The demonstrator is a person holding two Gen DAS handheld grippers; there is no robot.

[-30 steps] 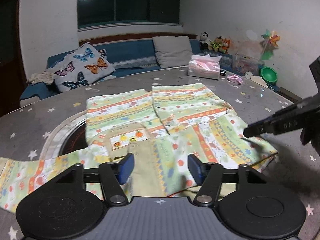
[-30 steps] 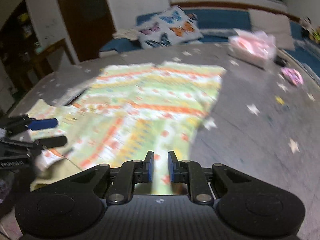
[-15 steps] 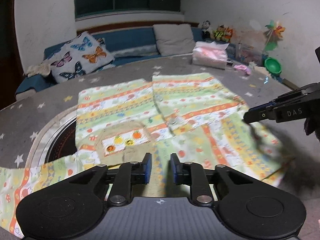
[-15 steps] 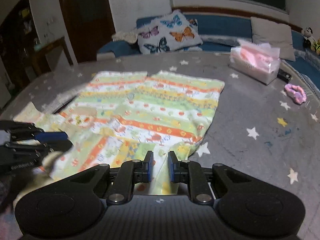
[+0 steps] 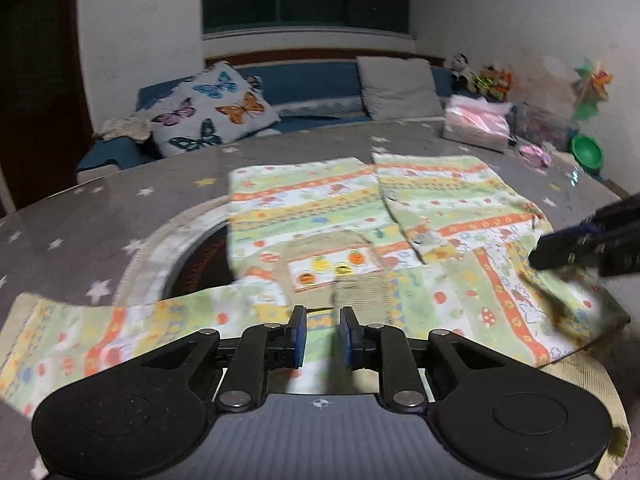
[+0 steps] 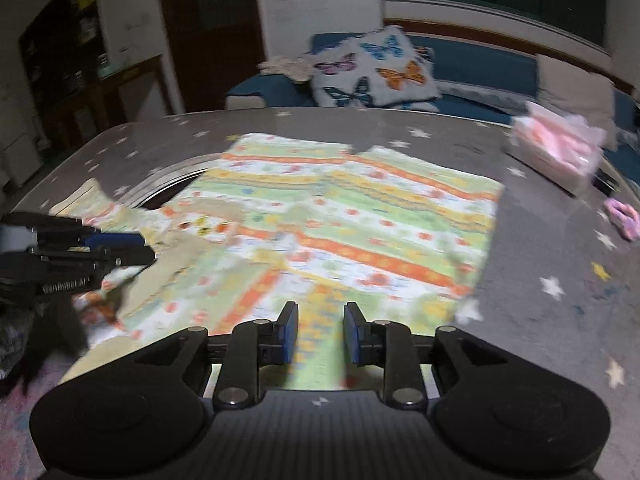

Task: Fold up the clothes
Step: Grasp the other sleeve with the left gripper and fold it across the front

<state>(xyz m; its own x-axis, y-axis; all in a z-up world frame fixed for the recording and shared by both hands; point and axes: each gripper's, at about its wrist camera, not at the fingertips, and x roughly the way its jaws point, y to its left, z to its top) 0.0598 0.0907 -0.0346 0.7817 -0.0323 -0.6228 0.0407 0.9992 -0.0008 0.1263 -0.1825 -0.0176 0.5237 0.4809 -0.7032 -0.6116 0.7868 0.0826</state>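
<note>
Nearest in the left wrist view, the left gripper (image 5: pixel 323 322) is seen low over the near edge of the patterned garment (image 5: pixel 360 216). Its blue pads (image 5: pixel 301 334) stand a narrow gap apart after a slight reopening. Cloth lies under that gap, but nothing is seen pinched between the pads; released.

In the right wrist view, the right gripper (image 6: pixel 321 320) is held over the near hem of the same garment (image 6: pixel 352 216). Its jaws have just been opening, and the pads (image 6: pixel 289 334) are parted with no fabric seen caught between them; released. This view is smeared by motion, so contact with the cloth below can probably not be ruled out.

The garment is spread flat on the grey star-print table (image 5: pixel 120 196), buttoned front up, striped green, orange and yellow. One sleeve (image 5: pixel 100 332) is stretched out to the left of the left gripper. A small fruit patch (image 5: pixel 332 268) is noted mid-chest. A dark round recess (image 5: pixel 204 264) in the table is partly covered by the garment's left side.

Farther off, a pink tissue pack (image 5: pixel 476 126) and a pink hair tie (image 5: pixel 534 154) lie near the table's far edge. Behind the table, a butterfly cushion (image 5: pixel 212 110) and a grey pillow (image 5: pixel 396 88) rest on a blue sofa (image 5: pixel 304 80).
</note>
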